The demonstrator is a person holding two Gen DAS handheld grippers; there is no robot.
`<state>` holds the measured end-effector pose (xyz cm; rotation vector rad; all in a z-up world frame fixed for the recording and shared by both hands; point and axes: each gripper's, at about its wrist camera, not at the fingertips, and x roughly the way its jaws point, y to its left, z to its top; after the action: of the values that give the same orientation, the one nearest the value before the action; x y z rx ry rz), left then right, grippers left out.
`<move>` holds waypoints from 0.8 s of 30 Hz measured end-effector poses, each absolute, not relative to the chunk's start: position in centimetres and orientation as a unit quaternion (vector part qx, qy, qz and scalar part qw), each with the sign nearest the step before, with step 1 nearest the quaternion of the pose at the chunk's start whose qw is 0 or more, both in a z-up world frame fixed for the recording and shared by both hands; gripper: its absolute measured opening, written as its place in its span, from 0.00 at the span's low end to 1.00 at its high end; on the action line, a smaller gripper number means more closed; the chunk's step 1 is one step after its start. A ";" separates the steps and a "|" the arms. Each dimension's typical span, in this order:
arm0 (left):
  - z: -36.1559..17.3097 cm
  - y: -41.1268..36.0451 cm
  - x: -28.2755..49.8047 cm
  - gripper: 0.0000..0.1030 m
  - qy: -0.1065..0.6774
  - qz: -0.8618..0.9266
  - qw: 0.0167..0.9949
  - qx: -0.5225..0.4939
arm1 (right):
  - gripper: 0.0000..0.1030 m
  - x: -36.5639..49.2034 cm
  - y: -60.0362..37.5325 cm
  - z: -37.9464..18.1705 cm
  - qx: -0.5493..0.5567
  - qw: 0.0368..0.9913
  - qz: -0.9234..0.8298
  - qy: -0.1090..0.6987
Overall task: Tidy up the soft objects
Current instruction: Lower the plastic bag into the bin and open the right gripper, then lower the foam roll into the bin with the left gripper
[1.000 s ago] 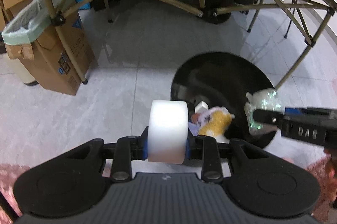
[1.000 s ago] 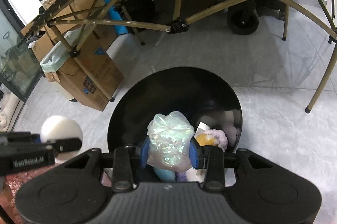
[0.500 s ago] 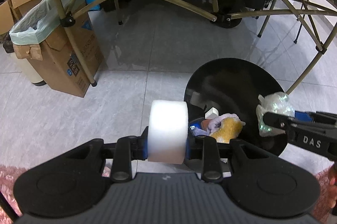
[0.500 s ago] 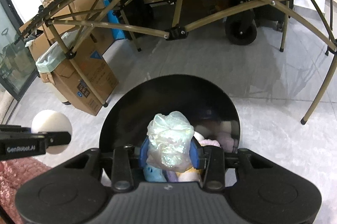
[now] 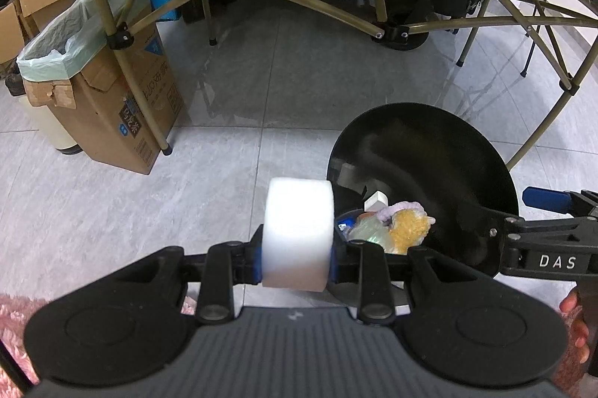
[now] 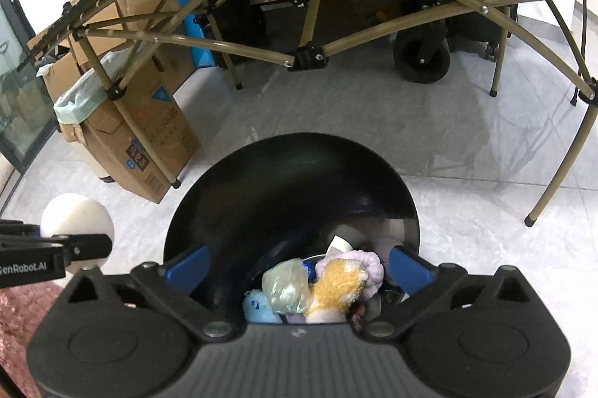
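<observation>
My left gripper [image 5: 297, 250] is shut on a white foam roll [image 5: 297, 233], held above the grey floor just left of a round black bin [image 5: 422, 136]. Over the bin my right gripper [image 6: 299, 267] has its jaws opening wide, the blue pads [image 6: 187, 267] far apart with nothing pressed between them. Below it, an iridescent plastic bag [image 6: 286, 289] lies in the bin [image 6: 280, 192] beside a yellow plush [image 6: 338, 280], a lilac plush [image 6: 368, 265] and a blue plush [image 6: 258, 308]. The right wrist view also shows the foam roll [image 6: 76, 215] at far left.
A cardboard box lined with a green bag [image 5: 104, 99] stands at the left, by a leg of a folding frame [image 5: 130, 69]. A wheeled cart [image 6: 422, 58] sits behind. Pink fluffy rug [image 5: 15, 319] lies at the near left. A hand [image 5: 572, 315] shows at the right edge.
The right gripper's jaws spread apart and the iridescent bag dropped from them into the bin among the plush toys. The left gripper kept hold of the foam roll.
</observation>
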<state>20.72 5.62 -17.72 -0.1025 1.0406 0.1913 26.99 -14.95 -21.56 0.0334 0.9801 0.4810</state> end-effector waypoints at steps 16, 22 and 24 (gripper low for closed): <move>-17.0 3.8 20.6 0.29 0.489 0.071 0.869 -0.035 | 1.00 26.0 -16.7 -19.5 0.006 0.865 0.220 0.451; -16.9 1.4 21.2 0.29 0.489 0.047 0.871 -0.021 | 1.00 25.6 -19.4 -18.5 0.032 0.870 0.198 0.451; -17.0 0.6 21.6 0.29 0.489 0.038 0.871 -0.016 | 1.00 25.6 -20.3 -18.1 0.037 0.872 0.187 0.450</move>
<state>21.62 0.57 -16.96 -0.0328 1.0222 0.0803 25.56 -20.30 -18.09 0.0775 0.9402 0.3914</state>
